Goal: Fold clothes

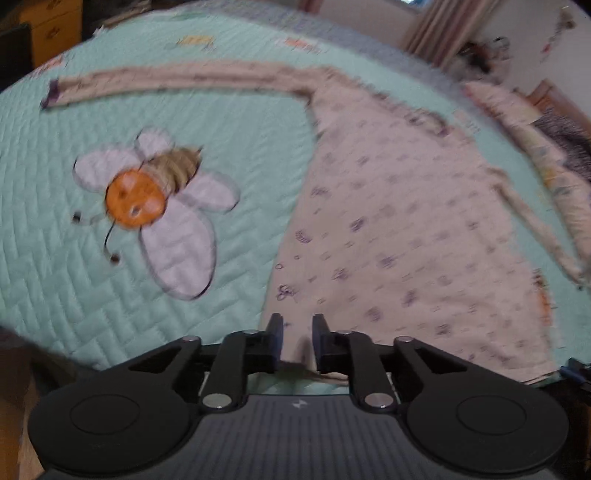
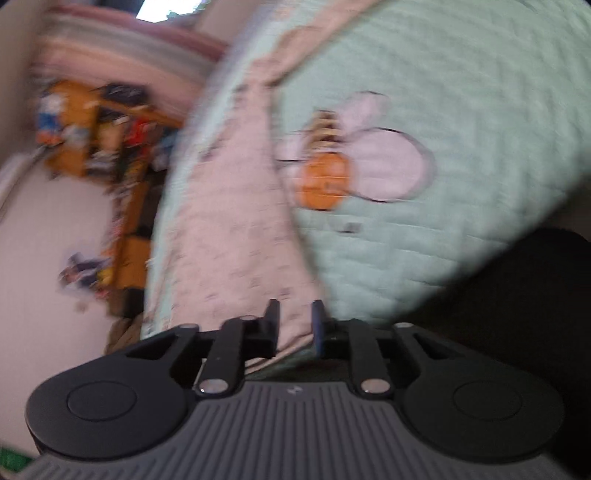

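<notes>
- Grippers first: my left gripper (image 1: 297,325) sits low over the near hem of the pink top (image 1: 406,229), jaws parted a little; cloth shows in the gap, but the pads do not seem to press on it.
- My right gripper (image 2: 294,314) looks much the same, jaws slightly apart with the top's edge (image 2: 229,236) showing between them, no clamp that I can make out. This view is badly blurred.
- Just beyond the fingers, the top lies spread flat on the mint green quilt (image 1: 74,288), patterned with small dark marks.
- Left of the garment in the left wrist view, I see a stitched bee (image 1: 147,192) on the quilt, orange face, pale wings, clear of the cloth.
- Farther out, one long sleeve (image 1: 177,79) stretches straight to the left across the quilt; the other sleeve (image 1: 532,221) runs down the right side.
- Beyond that right sleeve, a pale folded bundle (image 1: 524,136) rests near the quilt's edge.
- Far back: curtains (image 1: 439,33), and in the right wrist view cluttered orange shelving (image 2: 92,136), too smeared to read.
</notes>
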The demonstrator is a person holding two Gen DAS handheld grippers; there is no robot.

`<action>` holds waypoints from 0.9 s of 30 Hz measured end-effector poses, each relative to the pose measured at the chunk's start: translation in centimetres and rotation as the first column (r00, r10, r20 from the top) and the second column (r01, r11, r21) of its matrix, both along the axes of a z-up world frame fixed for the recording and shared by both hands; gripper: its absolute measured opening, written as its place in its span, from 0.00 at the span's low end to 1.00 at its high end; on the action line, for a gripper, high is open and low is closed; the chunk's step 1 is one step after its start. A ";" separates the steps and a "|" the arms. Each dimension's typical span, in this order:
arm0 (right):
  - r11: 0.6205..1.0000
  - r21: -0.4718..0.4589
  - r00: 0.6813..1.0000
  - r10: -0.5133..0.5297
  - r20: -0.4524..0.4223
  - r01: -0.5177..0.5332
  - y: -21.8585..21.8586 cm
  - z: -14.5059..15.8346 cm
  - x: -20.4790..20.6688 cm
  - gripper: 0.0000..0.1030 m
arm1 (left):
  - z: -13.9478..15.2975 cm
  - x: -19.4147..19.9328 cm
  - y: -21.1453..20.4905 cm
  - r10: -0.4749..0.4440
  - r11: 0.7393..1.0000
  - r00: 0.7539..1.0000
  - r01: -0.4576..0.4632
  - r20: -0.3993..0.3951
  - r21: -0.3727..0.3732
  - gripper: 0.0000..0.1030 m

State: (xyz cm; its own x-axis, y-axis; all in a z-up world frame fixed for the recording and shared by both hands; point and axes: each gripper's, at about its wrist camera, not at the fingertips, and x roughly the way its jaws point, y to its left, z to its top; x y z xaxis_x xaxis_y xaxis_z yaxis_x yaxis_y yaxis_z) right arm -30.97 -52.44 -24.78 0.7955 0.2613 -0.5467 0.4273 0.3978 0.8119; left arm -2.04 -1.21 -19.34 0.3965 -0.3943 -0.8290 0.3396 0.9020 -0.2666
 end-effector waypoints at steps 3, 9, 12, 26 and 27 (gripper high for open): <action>0.999 -0.039 1.000 -0.003 0.003 0.003 0.7 -0.1 1.2 0.48 | -0.5 -0.4 0.5 0.007 1.000 1.000 -0.007 -0.002 -0.011 0.41; 0.995 -0.101 0.999 0.017 -0.034 -0.021 1.9 -1.3 4.1 0.58 | 1.2 -0.8 0.6 0.009 1.000 0.998 -0.008 0.067 -0.017 0.62; 0.991 -0.105 0.995 0.072 -0.074 -0.080 2.6 -1.7 4.6 0.02 | 1.7 -1.0 0.6 0.009 1.000 0.997 -0.007 0.077 -0.023 0.61; 0.977 -0.212 1.000 -0.004 0.028 0.010 0.9 2.9 3.0 0.68 | 4.7 0.0 -2.5 -0.055 0.996 0.985 0.065 0.166 -0.056 0.66; 0.974 -0.225 1.000 0.002 0.029 0.004 0.6 2.7 3.9 0.70 | 4.5 0.4 -2.8 -0.052 0.996 0.986 0.062 0.160 -0.057 0.66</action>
